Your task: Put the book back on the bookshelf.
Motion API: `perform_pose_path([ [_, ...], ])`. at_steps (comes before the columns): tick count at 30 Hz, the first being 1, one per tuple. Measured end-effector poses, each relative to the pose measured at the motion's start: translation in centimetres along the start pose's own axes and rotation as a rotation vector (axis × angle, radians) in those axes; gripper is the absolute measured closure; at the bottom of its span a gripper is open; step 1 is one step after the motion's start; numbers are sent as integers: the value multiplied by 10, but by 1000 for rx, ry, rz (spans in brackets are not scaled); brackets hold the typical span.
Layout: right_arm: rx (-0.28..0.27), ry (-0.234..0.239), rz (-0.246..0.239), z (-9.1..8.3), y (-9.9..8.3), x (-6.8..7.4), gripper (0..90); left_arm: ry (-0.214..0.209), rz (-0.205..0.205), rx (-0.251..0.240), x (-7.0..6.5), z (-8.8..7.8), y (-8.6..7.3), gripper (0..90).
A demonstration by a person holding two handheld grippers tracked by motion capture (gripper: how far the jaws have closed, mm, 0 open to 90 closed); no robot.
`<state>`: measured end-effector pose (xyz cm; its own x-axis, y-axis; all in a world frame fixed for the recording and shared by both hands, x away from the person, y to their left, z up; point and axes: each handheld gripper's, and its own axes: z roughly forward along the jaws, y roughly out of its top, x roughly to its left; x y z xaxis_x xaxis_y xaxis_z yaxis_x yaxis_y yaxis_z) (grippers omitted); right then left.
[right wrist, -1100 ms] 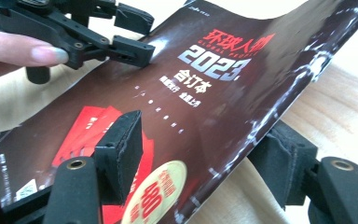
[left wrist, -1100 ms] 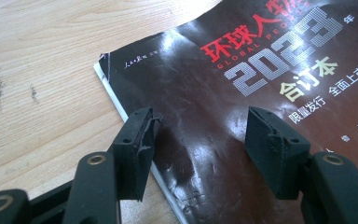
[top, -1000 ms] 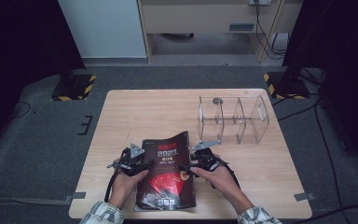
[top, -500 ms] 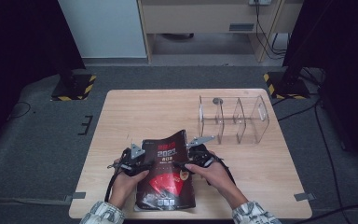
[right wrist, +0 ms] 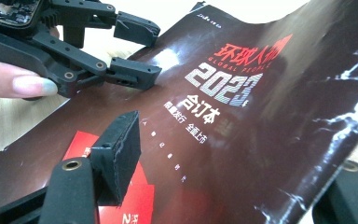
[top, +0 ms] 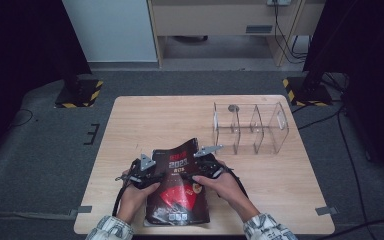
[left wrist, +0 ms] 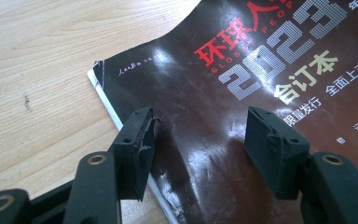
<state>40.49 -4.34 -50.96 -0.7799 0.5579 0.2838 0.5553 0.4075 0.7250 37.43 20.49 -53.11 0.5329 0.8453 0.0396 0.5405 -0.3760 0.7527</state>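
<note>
Both grippers are at the magazine (top: 180, 187), which lies on the near edge of the table (top: 145, 120), right in front of you. Your left gripper (top: 149, 172) rests over the cover near the spine side with its jaws apart; in the left gripper view both pads (left wrist: 137, 156) stand over the glossy cover with a gap between them and nothing pinched, so it is holding nothing. Your right gripper (top: 204, 165) is at the opposite edge, where the cover curls up off the pages. In the right gripper view that lifted edge runs between the jaws, one pad (right wrist: 121, 149) on top and the other under the cover; the jaws have just been opening a little, and I cannot tell whether they grip the cover or merely cradle it.

As I judge it, the work is at an early stage: the cover is raised at one side but the magazine is not opened or moved. The clear divided rack (top: 250, 127) further back on the table stands empty, well apart from the magazine. If that is where it goes, you have the whole lift and carry left.
</note>
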Motion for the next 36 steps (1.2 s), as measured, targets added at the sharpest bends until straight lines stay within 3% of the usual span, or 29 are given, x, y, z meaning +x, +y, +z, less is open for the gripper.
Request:
perform_pose_path([
  [16,13,-6,9,12,2,5,336,-9,8,-14,-1,1,-1,418],
  [26,72,-25,2,18,1,7,359,-14,12,-17,-1,2,-1,418],
  [31,83,-44,0,20,0,7,406,-15,12,-18,-2,2,-1,418],
  [36,100,-72,2,20,-1,7,535,-17,13,-20,-2,2,-1,418],
])
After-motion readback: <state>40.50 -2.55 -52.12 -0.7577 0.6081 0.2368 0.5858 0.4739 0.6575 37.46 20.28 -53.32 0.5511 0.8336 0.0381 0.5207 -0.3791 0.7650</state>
